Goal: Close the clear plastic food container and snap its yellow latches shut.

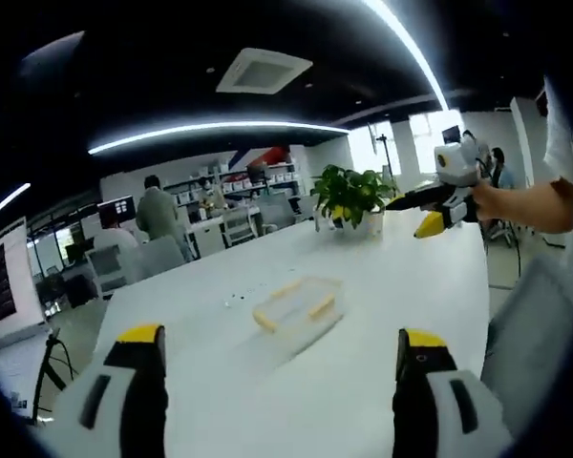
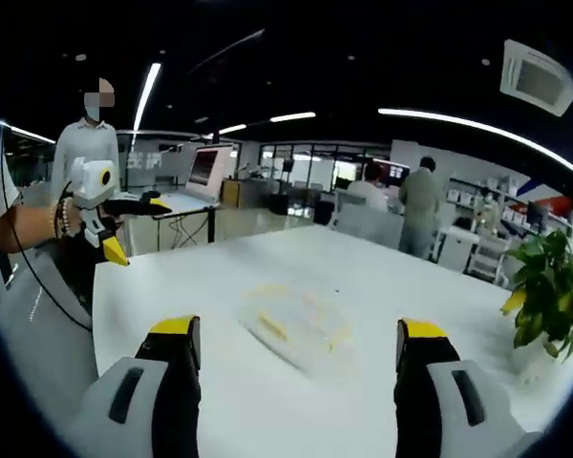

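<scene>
The clear plastic food container [image 1: 298, 307] sits near the middle of the white counter [image 1: 401, 277], well apart from both grippers — nothing touches it. In the left gripper view its yellow latches [image 1: 322, 306] show along the sides, and the lid seems to lie on top, though whether it is seated or any latch is snapped down is too small to tell. In the right gripper view the container [image 2: 301, 329] is blurred. A potted plant [image 1: 351, 198] stands farther back on the counter, and people stand in the office behind.

The left gripper [image 1: 282, 367] points at the container with its jaws wide apart and empty; the right gripper [image 2: 296, 358] does the same from the other side. Each also shows in the other's view, held up above the counter's edge.

By my reading this is the approach — no closing has begun. Next, both grippers need to come down to the container, one steadying it while the other presses the lid flat and then pushes a latch over the rim.
</scene>
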Motion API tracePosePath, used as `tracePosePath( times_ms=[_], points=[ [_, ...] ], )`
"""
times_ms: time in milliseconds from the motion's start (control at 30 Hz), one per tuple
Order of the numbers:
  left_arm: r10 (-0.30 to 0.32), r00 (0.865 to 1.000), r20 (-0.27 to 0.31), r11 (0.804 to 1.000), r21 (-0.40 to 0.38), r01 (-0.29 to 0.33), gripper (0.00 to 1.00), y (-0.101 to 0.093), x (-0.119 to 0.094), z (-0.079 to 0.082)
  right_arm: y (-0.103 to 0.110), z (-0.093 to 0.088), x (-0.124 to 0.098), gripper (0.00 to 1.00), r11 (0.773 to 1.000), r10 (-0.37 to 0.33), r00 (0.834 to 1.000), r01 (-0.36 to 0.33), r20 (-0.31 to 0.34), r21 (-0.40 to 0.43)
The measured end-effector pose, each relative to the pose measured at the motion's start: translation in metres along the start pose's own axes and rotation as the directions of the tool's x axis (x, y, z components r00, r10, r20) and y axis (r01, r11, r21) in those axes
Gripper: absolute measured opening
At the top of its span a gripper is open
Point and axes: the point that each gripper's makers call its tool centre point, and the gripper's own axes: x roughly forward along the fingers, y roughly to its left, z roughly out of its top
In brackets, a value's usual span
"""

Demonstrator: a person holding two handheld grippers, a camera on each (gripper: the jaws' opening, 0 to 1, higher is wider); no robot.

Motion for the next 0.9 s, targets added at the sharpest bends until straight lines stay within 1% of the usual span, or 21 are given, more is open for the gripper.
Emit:
tracePosePath(
  times_ms=[100, 200, 267, 300, 400, 433, 500, 633, 667, 733, 800, 867, 900],
  points=[
    [0.016, 1.000, 0.002, 1.000, -0.004, -0.016, 0.99, -0.003, -0.010, -0.005, 0.006, 0.004, -0.008, 0.84, 0.999, -0.042, 0.998, 0.041, 0.048, 0.024],
    [0.021, 1.000, 0.001, 1.000, -0.002, -0.021, 0.99, -0.005, -0.020, -0.009, 0.014, 0.004, -0.016, 0.87, 0.997, -0.077, 0.995, 0.076, 0.062, 0.022],
    [0.039, 0.999, 0.007, 0.999, -0.007, -0.039, 0.99, -0.002, -0.026, -0.015, 0.019, -0.003, -0.020, 0.87, 0.994, -0.109, 0.992, 0.108, 0.060, 0.027],
    [0.047, 0.999, -0.008, 0.998, -0.029, -0.047, 0.99, 0.000, -0.029, -0.021, 0.019, -0.009, -0.023, 0.87, 0.990, -0.136, 0.989, 0.134, 0.051, 0.046],
    [0.047, 0.999, -0.016, 0.998, -0.044, -0.048, 0.99, -0.002, -0.034, -0.031, 0.021, -0.017, -0.030, 0.88, 0.983, -0.168, 0.984, 0.163, 0.053, 0.082],
    [0.046, 0.999, -0.024, 0.998, -0.042, -0.047, 0.99, -0.004, -0.034, -0.036, 0.019, -0.020, -0.033, 0.88, 0.979, -0.188, 0.981, 0.183, 0.055, 0.092],
    [0.037, 0.998, -0.046, 0.998, -0.048, -0.039, 0.99, -0.007, -0.034, -0.044, 0.022, -0.028, -0.035, 0.88, 0.976, -0.197, 0.980, 0.193, 0.035, 0.101],
    [0.019, 0.998, -0.054, 0.997, -0.074, -0.023, 0.99, -0.012, -0.037, -0.052, 0.026, -0.040, -0.039, 0.88, 0.973, -0.205, 0.979, 0.203, 0.009, 0.109],
    [0.008, 0.998, -0.066, 0.997, -0.082, -0.013, 0.99, -0.015, -0.039, -0.056, 0.028, -0.044, -0.039, 0.88, 0.973, -0.206, 0.979, 0.205, -0.001, 0.107],
    [0.013, 0.996, -0.091, 0.997, -0.077, -0.020, 0.99, -0.013, -0.042, -0.065, 0.032, -0.052, -0.039, 0.88, 0.974, -0.199, 0.980, 0.201, -0.028, 0.109],
    [0.010, 0.993, -0.114, 0.995, -0.095, -0.021, 0.98, -0.013, -0.046, -0.073, 0.034, -0.056, -0.039, 0.88, 0.974, -0.197, 0.980, 0.200, -0.043, 0.108],
    [0.016, 0.992, -0.123, 0.994, -0.109, -0.029, 0.98, -0.012, -0.047, -0.077, 0.036, -0.060, -0.038, 0.89, 0.974, -0.190, 0.980, 0.195, -0.054, 0.113],
    [0.015, 0.993, -0.119, 0.994, -0.109, -0.028, 0.98, -0.012, -0.048, -0.077, 0.037, -0.062, -0.038, 0.88, 0.975, -0.183, 0.981, 0.189, -0.060, 0.116]
  ],
)
